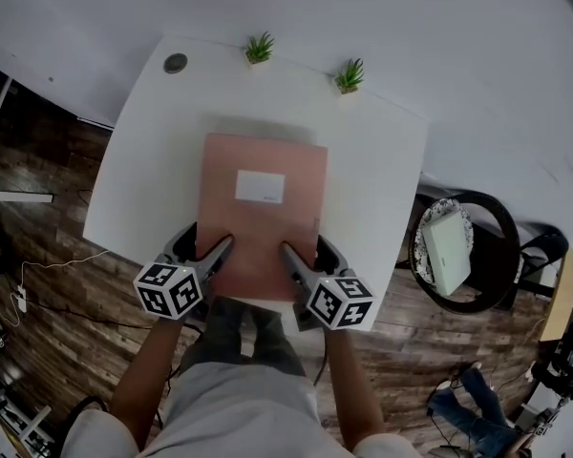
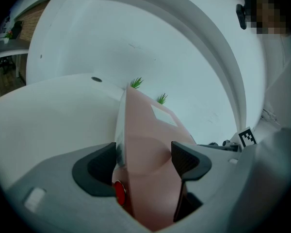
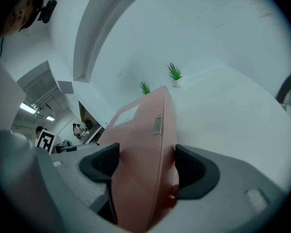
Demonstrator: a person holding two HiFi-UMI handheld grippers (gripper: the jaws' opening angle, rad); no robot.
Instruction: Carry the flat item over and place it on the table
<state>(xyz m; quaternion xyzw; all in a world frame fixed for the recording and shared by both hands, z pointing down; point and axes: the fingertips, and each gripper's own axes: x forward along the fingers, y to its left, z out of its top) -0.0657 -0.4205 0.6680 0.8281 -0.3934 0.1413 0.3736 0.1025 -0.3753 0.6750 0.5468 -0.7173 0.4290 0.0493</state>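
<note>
Over the white tabletop [image 1: 158, 165], a flat pink folder [image 1: 263, 232] is held by its near edge, left gripper [image 1: 222, 249] at 7 o'clock, right gripper [image 1: 291, 254] at 5 o'clock, both jaws clamped on it. Probably best to lower both sides evenly.

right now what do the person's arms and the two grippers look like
Both the left gripper and right gripper have light grey bodies with dark tapering jaws lined with black textured pads. Each carries a cube of black-and-white square markers. The person's forearms are bare, under a light short-sleeved top.
</note>
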